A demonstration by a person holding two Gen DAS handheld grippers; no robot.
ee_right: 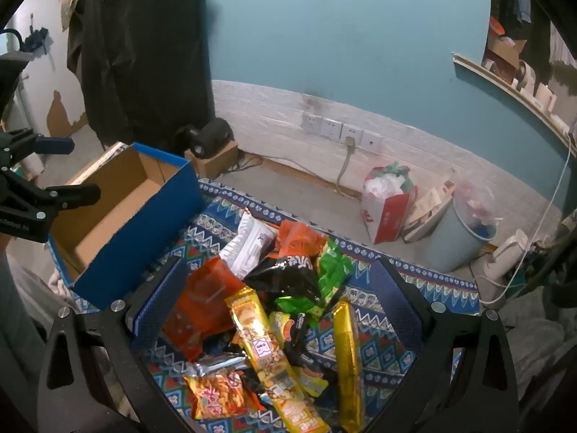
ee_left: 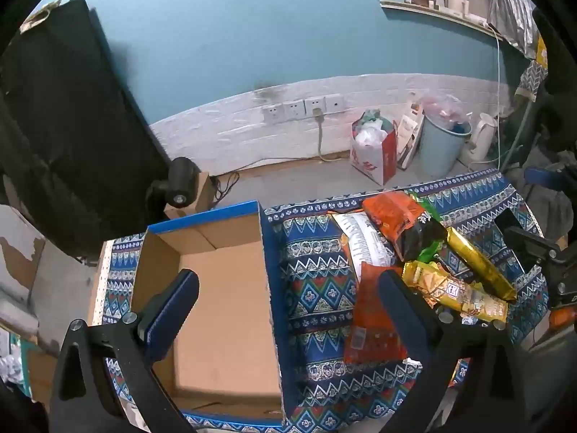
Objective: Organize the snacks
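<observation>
My left gripper hung wide open and empty, straddling the near wall of the blue cardboard box, which stood empty on the patterned cloth covering the counter. My right gripper was spread just as wide, gripping nothing, above the heap of snack packets lying beside the box. Farther back, against the white-brick wall, stood a red-and-white bag and a pale blue bin.
</observation>
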